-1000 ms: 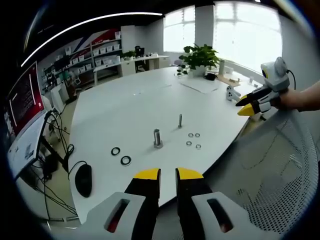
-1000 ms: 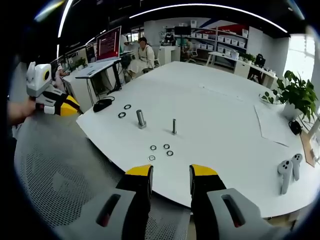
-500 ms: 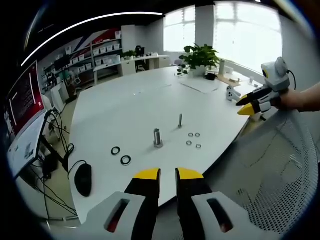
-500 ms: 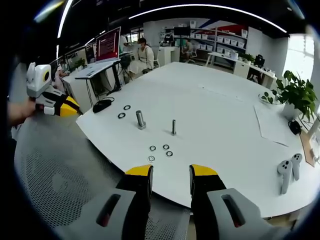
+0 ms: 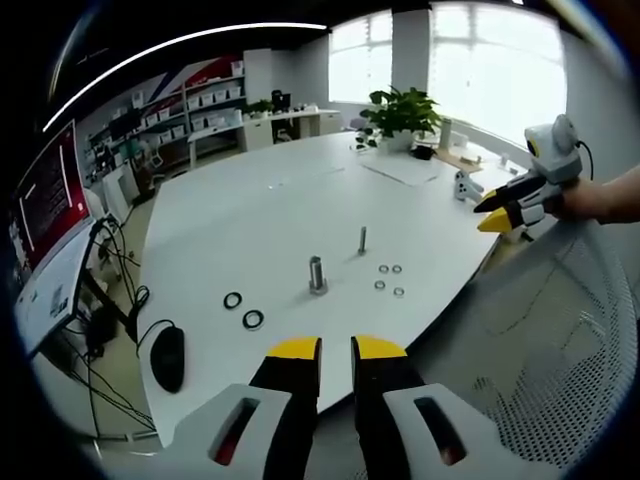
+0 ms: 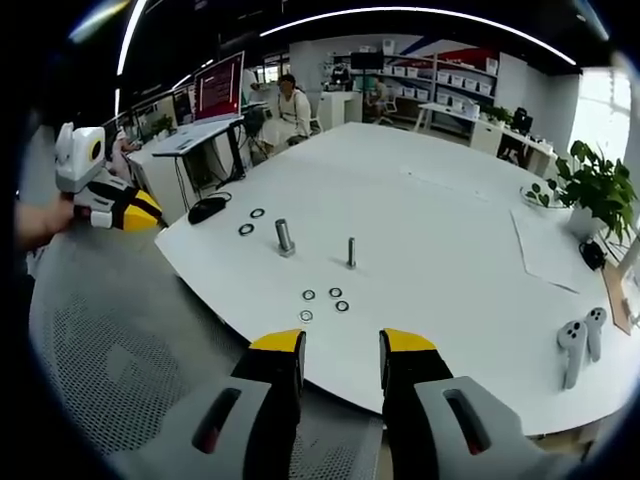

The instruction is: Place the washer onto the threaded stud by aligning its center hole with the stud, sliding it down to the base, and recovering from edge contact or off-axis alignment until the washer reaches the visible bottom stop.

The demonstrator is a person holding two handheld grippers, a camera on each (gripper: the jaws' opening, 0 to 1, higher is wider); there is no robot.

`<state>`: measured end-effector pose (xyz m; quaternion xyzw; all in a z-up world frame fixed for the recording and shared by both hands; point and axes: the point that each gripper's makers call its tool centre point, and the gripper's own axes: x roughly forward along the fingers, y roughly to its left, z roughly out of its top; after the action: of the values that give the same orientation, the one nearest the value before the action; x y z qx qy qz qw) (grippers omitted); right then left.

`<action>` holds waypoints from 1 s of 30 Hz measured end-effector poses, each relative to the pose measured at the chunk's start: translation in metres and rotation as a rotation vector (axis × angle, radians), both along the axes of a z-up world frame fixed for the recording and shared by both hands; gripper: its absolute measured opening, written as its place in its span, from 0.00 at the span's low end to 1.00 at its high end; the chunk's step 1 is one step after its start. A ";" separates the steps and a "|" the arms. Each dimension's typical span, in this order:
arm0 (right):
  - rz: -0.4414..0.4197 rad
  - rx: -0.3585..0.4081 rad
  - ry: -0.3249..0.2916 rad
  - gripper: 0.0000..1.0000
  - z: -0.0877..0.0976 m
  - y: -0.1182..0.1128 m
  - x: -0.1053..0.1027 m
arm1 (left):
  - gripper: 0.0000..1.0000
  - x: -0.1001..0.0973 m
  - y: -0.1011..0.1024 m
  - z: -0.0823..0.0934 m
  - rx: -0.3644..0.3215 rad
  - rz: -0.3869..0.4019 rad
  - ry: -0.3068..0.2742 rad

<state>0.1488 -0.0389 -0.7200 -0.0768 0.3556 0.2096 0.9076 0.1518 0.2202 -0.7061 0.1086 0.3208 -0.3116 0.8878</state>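
Evidently nothing has been picked up yet: both grippers hang back from the white table (image 5: 250, 210), above a grey mesh chair back (image 6: 110, 370), with the work well apart from them.

From the left gripper view, the left gripper (image 5: 336, 350) rises from the bottom edge, its yellow-tipped jaws a narrow gap apart and holding nothing. From the right gripper view, the right gripper (image 6: 341, 345) has its jaws parted somewhat wider, also empty. Each gripper appears at the edge of the other's view, held in a person's hand.

On the table stand two upright metal pieces. The thin threaded stud (image 6: 351, 251) stands a little farther in; a thicker bolt-like post (image 6: 285, 237) stands near it, towards the left gripper's side. Four small silver washers (image 6: 325, 300) lie flat in a loose cluster near the table's edge, just in front of the thin stud. Two larger dark washers (image 5: 242, 310) lie beside the thick post, with a black computer mouse (image 5: 166, 359) farther out at the table's edge.

The step in hand looks like the approach before any grasp. Next, one gripper would need to travel down to a flat washer, pinch its rim, and lift it level so its hole can meet the stud's tip squarely.
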 end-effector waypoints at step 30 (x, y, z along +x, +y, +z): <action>0.049 0.143 -0.008 0.36 0.011 0.022 -0.002 | 0.08 -0.001 0.013 -0.018 0.081 0.048 0.070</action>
<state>0.1463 -0.0168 -0.7095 -0.0211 0.3340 0.2564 0.9068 0.1507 0.2328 -0.7239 0.1257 0.3666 -0.2807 0.8781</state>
